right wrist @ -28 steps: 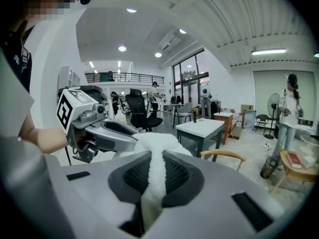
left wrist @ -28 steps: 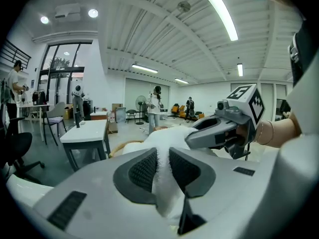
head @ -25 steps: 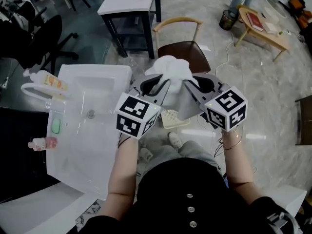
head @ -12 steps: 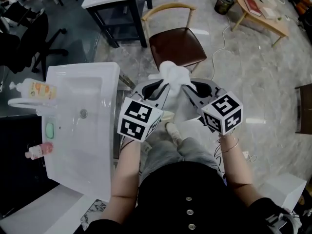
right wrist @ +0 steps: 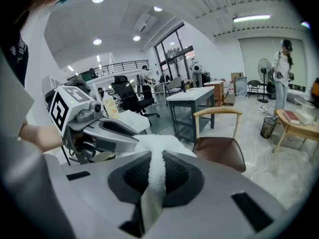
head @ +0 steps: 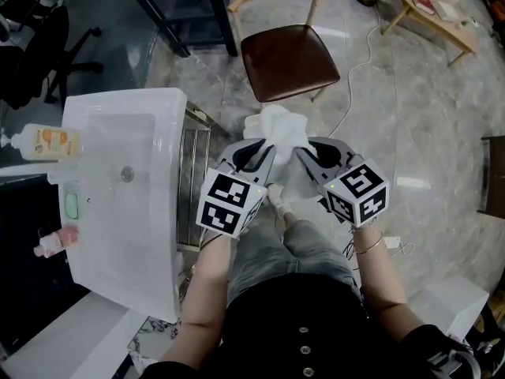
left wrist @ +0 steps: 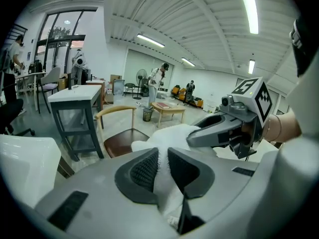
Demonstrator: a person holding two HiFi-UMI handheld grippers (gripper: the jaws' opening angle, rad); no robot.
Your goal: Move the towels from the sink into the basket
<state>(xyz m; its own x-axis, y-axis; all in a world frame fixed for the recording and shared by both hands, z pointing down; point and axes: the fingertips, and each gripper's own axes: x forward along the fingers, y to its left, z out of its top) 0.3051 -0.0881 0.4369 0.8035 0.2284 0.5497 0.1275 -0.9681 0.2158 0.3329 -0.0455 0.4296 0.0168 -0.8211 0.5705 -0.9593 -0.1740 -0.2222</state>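
Head view: both forearms reach forward and down from the body, side by side. The left gripper and right gripper angle in toward each other. A bunched white towel hangs between their tips, over the marble floor. It is clear of the white sink, which lies to the left with a metal rack against its near edge. A soap bottle stands on the sink's far rim. Ahead of the towel a brown-seated chair stands near, with bare floor to the right of it.

Left gripper view: the left gripper has its ribbed fingers drawn narrow, having just been closing, and they pinch a fold of the towel. The right gripper comes in from the right onto the same cloth. Beyond it, the chair and a white tabletop on a dark frame show upright, which the head view flattens.

Right gripper view: the right gripper clamps a strip of towel that runs back through its fingers. The left gripper meets the cloth from the left. The chair stands right of centre, with open floor past it.
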